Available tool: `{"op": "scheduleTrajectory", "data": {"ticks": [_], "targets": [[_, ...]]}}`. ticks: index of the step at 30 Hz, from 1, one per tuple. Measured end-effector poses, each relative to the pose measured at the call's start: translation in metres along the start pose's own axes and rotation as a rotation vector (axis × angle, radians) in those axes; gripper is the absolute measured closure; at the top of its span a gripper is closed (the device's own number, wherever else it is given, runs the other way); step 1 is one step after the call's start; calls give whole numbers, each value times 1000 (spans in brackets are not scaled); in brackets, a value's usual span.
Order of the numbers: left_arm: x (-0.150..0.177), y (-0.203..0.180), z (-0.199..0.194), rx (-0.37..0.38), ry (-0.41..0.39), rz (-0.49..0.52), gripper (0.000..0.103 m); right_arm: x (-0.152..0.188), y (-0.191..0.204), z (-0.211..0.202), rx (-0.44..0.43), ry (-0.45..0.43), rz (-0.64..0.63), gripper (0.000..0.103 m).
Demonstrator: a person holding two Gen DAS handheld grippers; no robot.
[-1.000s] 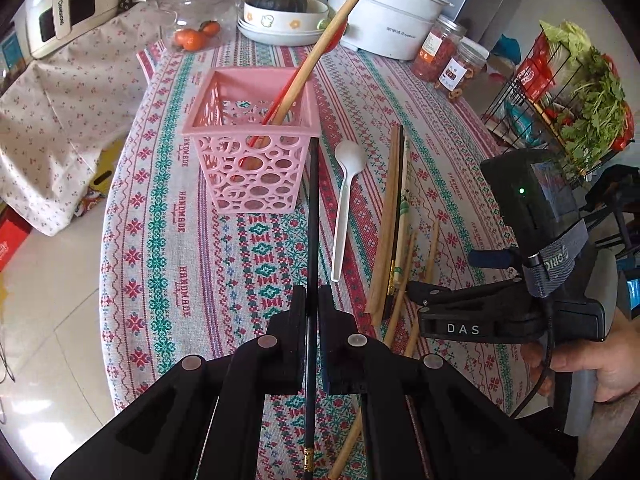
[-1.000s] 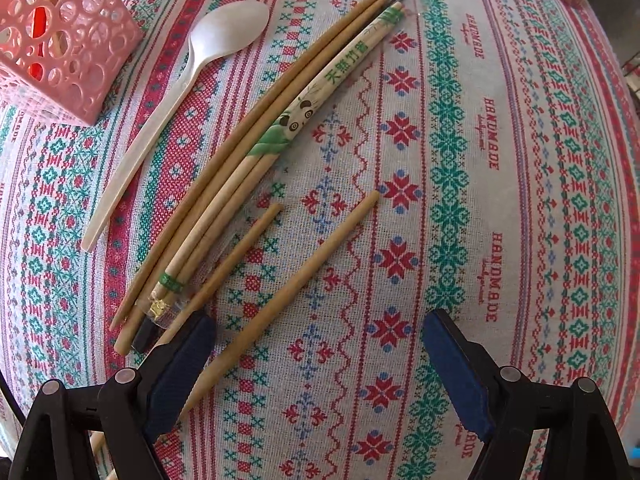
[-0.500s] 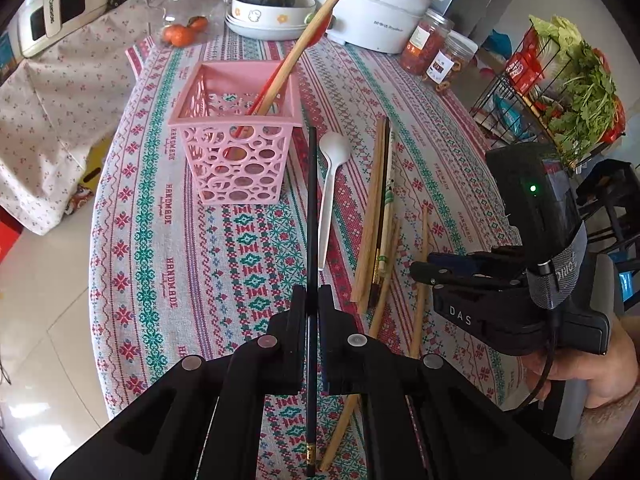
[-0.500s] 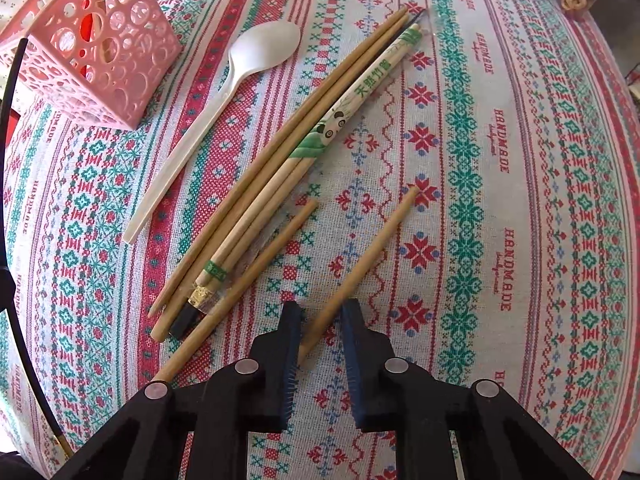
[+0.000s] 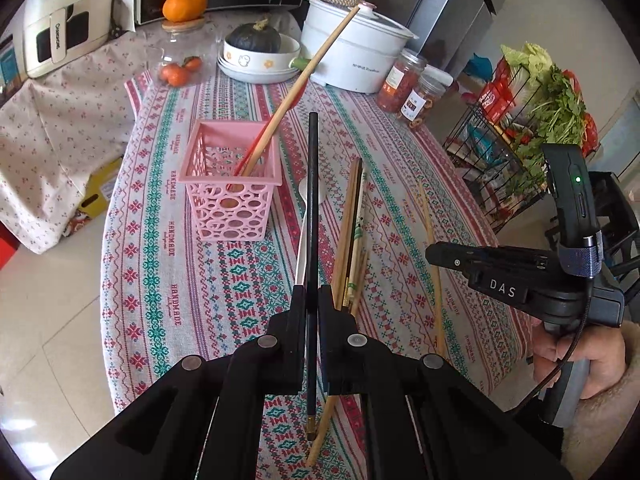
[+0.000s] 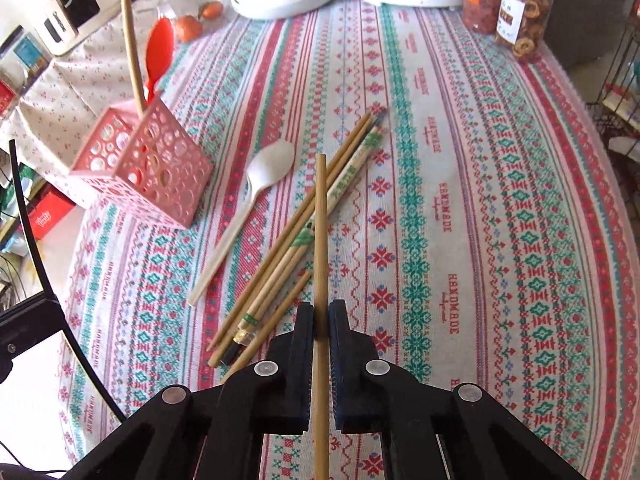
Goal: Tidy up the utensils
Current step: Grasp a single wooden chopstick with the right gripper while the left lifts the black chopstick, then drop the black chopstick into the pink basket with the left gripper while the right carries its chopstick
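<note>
Pink plastic basket [image 5: 230, 184] on the patterned tablecloth [image 6: 480, 200], holding a long wooden stick [image 5: 304, 76] and a red spoon [image 6: 158, 52], both leaning toward 1 o'clock. Left gripper [image 5: 312, 304] clamps a black chopstick [image 5: 313, 184]. Right gripper [image 6: 320, 320] clamps a bamboo chopstick [image 6: 320, 232]. Loose chopsticks [image 6: 296, 240] and a white spoon [image 6: 256, 196] lie at 4 o'clock from the basket.

The right gripper [image 6: 320, 320] clamps a bamboo chopstick [image 6: 321, 240] above the tablecloth [image 6: 480, 200].
</note>
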State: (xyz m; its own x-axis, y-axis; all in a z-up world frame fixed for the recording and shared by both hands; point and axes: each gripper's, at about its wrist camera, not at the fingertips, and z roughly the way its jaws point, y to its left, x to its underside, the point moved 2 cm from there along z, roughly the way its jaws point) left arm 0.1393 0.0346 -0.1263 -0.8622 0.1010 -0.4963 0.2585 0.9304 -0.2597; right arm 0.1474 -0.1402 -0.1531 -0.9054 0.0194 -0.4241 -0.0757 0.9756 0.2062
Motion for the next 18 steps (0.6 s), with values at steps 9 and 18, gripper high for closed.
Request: {"op": "scheduleTrajectory", "data": {"ticks": [9, 18], "targets": [[-11, -18, -53, -30, -224, 45, 98, -7, 12, -65, -44, -253, -28, 97], [-29, -15, -119, -35, -513, 1, 98, -22, 23, -106, -66, -460, -59, 97]]}}
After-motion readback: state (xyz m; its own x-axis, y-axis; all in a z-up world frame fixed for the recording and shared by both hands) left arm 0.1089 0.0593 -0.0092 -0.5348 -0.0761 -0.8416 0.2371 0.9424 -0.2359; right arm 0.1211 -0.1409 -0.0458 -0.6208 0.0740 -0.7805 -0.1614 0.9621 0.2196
